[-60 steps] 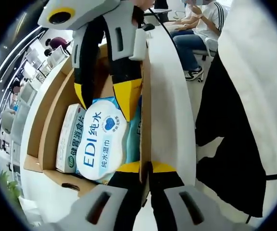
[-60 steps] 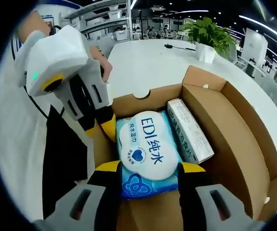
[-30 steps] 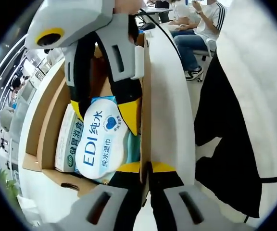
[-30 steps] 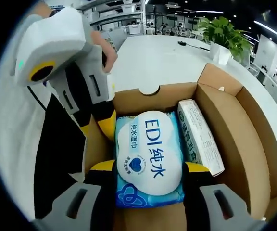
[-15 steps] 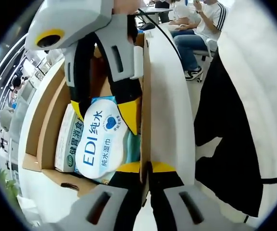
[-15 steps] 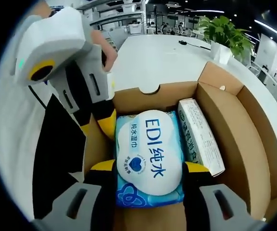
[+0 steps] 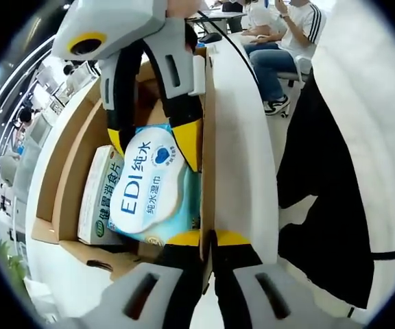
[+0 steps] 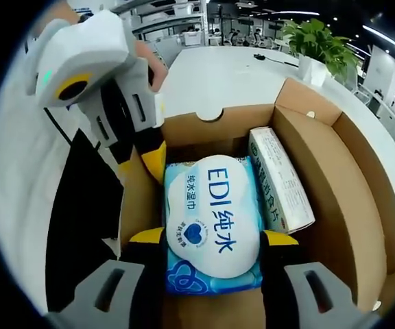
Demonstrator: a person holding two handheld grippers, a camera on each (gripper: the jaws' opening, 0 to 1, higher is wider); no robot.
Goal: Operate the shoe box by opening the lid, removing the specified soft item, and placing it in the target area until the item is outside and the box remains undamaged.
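The open cardboard shoe box lies below me, its brown inside showing. A blue-and-white pack of wet wipes sits between the fingers of my right gripper, which is shut on its two long sides. In the left gripper view that same right gripper reaches down from the top, holding the pack slightly raised and tilted inside the box. My left gripper is shut on the thin edge of the box's side wall; in the right gripper view it pinches that wall at the upper left.
A white carton with green print lies in the box beside the pack. The box rests on a white table with a potted plant at its far end. Past the table edge are seated people and dark clothing.
The right gripper has lifted the wet wipes pack a little out of the box bottom. The left gripper keeps its hold on the box wall.
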